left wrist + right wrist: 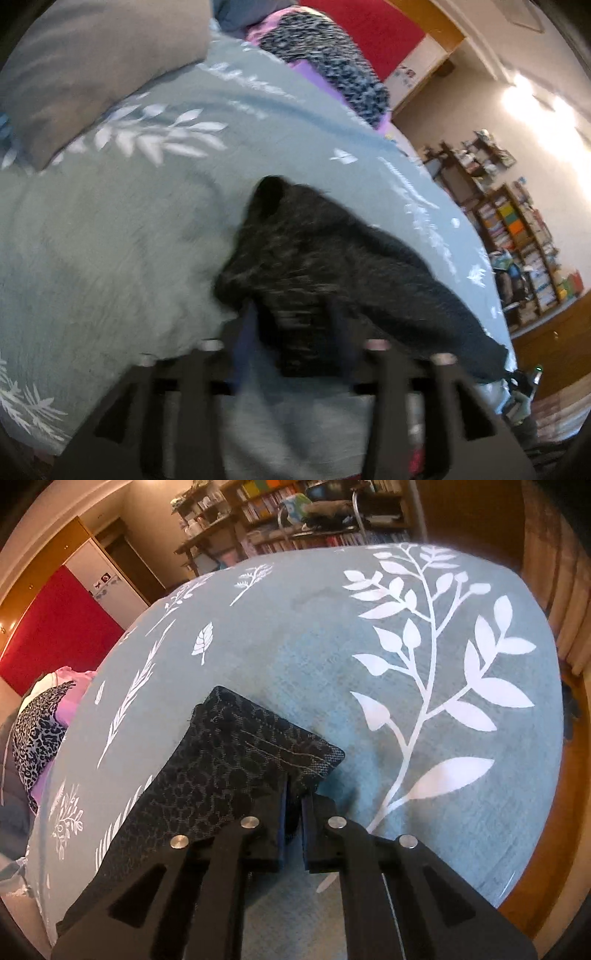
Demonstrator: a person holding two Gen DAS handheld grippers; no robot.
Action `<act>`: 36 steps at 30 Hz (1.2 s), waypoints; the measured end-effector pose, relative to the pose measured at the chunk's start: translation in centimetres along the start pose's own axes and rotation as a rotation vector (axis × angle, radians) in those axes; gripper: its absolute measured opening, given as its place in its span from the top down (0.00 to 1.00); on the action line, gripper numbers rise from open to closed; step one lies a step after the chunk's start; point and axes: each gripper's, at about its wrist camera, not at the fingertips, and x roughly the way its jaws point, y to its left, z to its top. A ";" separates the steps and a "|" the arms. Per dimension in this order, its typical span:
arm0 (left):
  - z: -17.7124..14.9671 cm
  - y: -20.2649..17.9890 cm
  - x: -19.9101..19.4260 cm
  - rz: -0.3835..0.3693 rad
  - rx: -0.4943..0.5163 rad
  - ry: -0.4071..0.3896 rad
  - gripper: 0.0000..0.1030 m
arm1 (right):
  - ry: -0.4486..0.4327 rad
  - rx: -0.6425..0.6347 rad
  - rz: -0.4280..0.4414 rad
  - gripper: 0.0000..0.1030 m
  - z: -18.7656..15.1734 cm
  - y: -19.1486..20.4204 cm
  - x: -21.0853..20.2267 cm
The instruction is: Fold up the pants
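Dark leopard-patterned pants (229, 753) lie folded on a teal bedspread (369, 609) with white leaf prints. My right gripper (294, 790) sits at the stitched end of the pants with its jaws a narrow slit apart. The fabric edge lies between the tips, and the pads do not press on it. In the blurred left wrist view the pants (332, 251) stretch away to the right as a dark bundle. My left gripper (295, 317) stands open over their near end, with fabric lying between its spread fingers (251, 321).
A grey-brown pillow (92, 74) lies at the far left of the bed. A pile of pink and leopard-print clothes (37, 731) sits at the bed's far side. Bookshelves (295, 517) and a red wardrobe door (55, 627) stand beyond the bed.
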 end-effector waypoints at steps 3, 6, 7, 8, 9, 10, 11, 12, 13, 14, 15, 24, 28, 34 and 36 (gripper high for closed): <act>-0.2 0.9 -0.3 -0.022 -0.025 -0.018 0.49 | -0.030 0.001 -0.073 0.57 0.2 0.2 -1.3; -0.4 0.4 -1.2 0.001 0.016 -0.033 0.44 | -0.108 -0.001 -0.123 0.47 0.5 0.2 -3.9; -0.4 0.1 -1.5 0.014 0.030 -0.032 0.37 | -0.122 -0.017 -0.121 0.47 0.4 0.6 -4.6; -0.5 0.1 -1.8 0.028 0.039 -0.031 0.31 | -0.136 -0.052 -0.112 0.47 0.0 1.3 -5.6; -0.5 0.1 -2.1 0.037 0.045 -0.031 0.29 | -0.139 -0.091 -0.099 0.47 -0.4 2.2 -6.1; -0.5 0.2 -2.6 0.041 0.050 -0.034 0.28 | -0.137 -0.153 -0.073 0.47 -1.1 3.6 -6.6; -0.5 0.3 -3.1 0.043 0.049 -0.043 0.28 | -0.135 -0.204 -0.049 0.47 -1.9 5.1 -7.0; -0.6 0.6 -3.7 0.039 0.038 -0.055 0.28 | -0.132 -0.242 -0.027 0.47 -2.6 6.4 -7.2; -0.5 0.7 -3.9 0.030 0.023 -0.055 0.28 | -0.124 -0.289 0.008 0.47 -3.6 8.1 -7.3; -0.6 0.9 -4.1 0.013 -0.002 -0.047 0.28 | -0.105 -0.349 0.063 0.47 -5.2 10.0 -7.6; -0.6 0.9 -4.3 -0.008 -0.026 -0.038 0.28 | -0.089 -0.392 0.101 0.47 -5.9 11.5 -7.7; -2.0 -2.7 -3.8 -0.188 -0.060 0.024 0.28 | 0.097 -0.955 0.484 0.47 -20.7 25.8 -9.9; -1.9 -3.1 -3.1 -0.229 -0.135 0.038 0.22 | 0.198 -1.033 0.546 0.45 -25.3 27.1 -9.7; -1.8 -2.8 -1.9 -0.296 -0.240 0.052 0.18 | 0.222 -1.077 0.572 0.36 -26.8 27.7 -9.5; -1.7 -2.9 -1.4 -0.314 -0.267 0.062 0.18 | 0.211 -1.131 0.554 0.36 -27.8 27.7 -9.1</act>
